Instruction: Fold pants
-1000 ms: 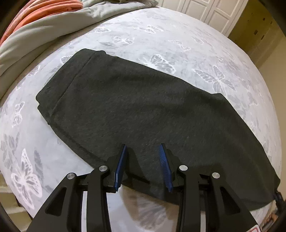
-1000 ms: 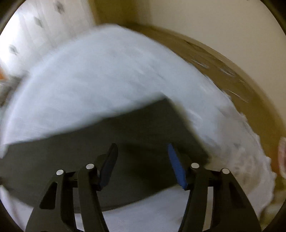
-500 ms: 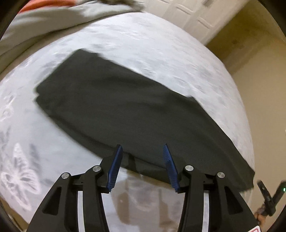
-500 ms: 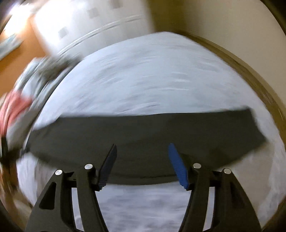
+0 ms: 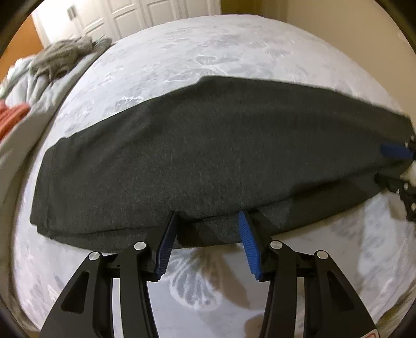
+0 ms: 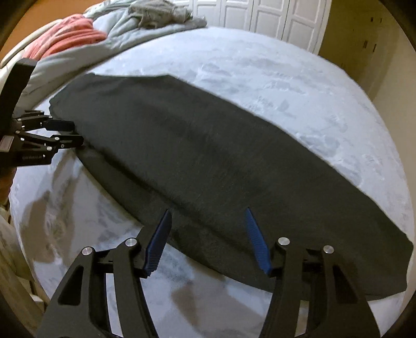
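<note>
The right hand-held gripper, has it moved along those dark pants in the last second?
Yes. The right hand-held gripper has swung along the pants, away from the plain wall; the white closet doors now show beyond the bed.

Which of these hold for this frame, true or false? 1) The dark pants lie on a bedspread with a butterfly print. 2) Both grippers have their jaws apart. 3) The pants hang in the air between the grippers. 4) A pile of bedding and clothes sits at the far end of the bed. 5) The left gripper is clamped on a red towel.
1) True: the pants lie flat on the bedspread.
2) True: the left gripper and right gripper both show a gap; the right one's jaws are closing.
3) False: they rest on the bed.
4) True: the pile is grey and coral.
5) False: its jaws are open at the pants' near edge.
</note>
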The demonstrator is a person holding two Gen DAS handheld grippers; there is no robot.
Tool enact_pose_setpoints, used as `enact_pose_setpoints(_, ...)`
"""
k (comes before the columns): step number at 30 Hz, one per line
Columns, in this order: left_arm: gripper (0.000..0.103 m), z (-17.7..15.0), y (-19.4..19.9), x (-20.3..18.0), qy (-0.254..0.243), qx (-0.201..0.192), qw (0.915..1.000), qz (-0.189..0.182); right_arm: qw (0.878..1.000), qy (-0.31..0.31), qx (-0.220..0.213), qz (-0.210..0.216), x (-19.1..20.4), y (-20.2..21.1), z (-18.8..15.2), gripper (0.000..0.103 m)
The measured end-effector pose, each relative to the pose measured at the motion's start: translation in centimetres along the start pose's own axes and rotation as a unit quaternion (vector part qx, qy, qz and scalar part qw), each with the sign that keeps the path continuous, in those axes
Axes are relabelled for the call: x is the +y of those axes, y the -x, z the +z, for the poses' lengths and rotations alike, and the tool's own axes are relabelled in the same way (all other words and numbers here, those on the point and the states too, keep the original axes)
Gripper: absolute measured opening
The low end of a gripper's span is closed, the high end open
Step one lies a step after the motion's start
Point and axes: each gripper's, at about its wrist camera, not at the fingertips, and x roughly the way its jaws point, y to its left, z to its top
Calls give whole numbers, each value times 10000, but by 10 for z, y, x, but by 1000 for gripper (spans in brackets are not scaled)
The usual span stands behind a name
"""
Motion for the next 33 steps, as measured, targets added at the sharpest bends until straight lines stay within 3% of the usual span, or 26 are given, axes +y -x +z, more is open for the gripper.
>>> enact_pose_setpoints(5,46,10,-9,11,298,-62,9995,-66,9997,215,48,-114,14,-13,-4,50)
enact_pose_setpoints(10,43,18,-15,13,401,-153,9991,-30,10000,-35,-34,80,5,-15,1,26)
enact_pose_setpoints(11,31,19,-17,10,331,-191,9993,60,9999,-41,-34,117,5,-16,2,17)
enact_pose_setpoints(12,8,20,-16,8,268,-254,9993,104,9998,-57,-40,183,6,-16,3,8)
enact_pose_setpoints(13,1,22,-13,9,304,-241,9992,-66,9997,-65,-67,224,6,-12,4,7)
enact_pose_setpoints(17,0,8,21,22,566,-201,9967,-543,9985,39,-317,443,10,25,4,3)
enact_pose_setpoints(20,0,-6,20,33,510,-22,9978,-421,9957,111,-209,891,12,36,-11,1)
enact_pose_setpoints(23,0,-14,-5,42,648,567,9957,-329,9988,330,231,269,15,11,-28,5)
enact_pose_setpoints(25,0,-13,0,49,839,538,9940,-442,9989,247,96,374,14,16,-25,5)
enact_pose_setpoints(26,6,-10,7,51,885,394,9940,-510,9989,218,-36,423,15,22,-22,5)
enact_pose_setpoints(28,35,-3,22,51,946,19,9938,-588,9983,213,-346,428,19,34,-15,18)
enact_pose_setpoints(29,58,0,28,49,987,-213,9936,-509,9980,226,-403,427,21,35,-12,35)
enact_pose_setpoints(30,60,1,31,46,981,-341,9936,-445,9979,267,-418,416,26,32,-8,41)
enact_pose_setpoints(33,60,12,23,19,439,-431,9978,-251,9975,533,-292,362,41,15,0,39)
